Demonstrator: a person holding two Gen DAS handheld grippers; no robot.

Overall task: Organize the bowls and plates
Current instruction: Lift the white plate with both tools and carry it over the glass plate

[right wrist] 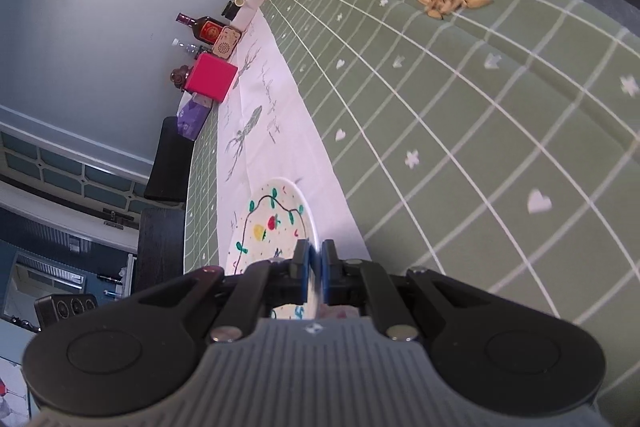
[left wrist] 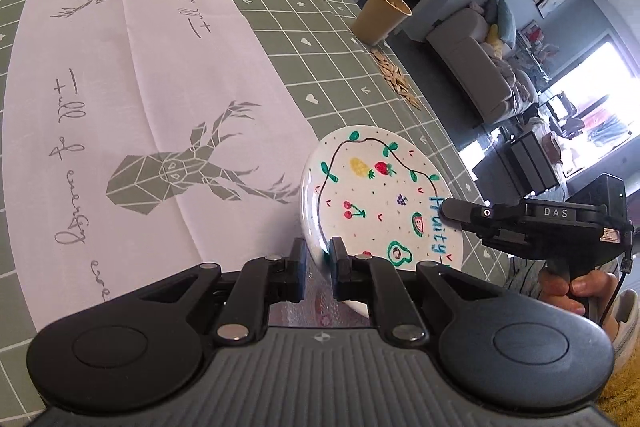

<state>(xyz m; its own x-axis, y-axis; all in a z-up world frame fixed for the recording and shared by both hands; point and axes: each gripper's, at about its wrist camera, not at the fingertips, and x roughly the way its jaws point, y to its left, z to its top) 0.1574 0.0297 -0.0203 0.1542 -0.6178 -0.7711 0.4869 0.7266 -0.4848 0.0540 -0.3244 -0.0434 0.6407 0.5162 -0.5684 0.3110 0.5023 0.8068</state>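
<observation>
- Green checked tablecloth covers the table, with a white runner printed with deer heads down the left of the left wrist view.
- Plate, white and painted with fruit, sits tilted at lower centre of that view, lifted off the cloth and held by both tools.
- Left gripper is clenched on the plate's near rim, the edge pinched between its pads.
- Right gripper is clamped tight on the opposite rim; in the left wrist view it reaches in from the right, with a hand on its handle.
- Paper cup stands near the table edge at upper centre, with scattered seeds just beside it, well apart from the plate.
- Pink box and bottles line the far end, at upper left of the right wrist view.
</observation>
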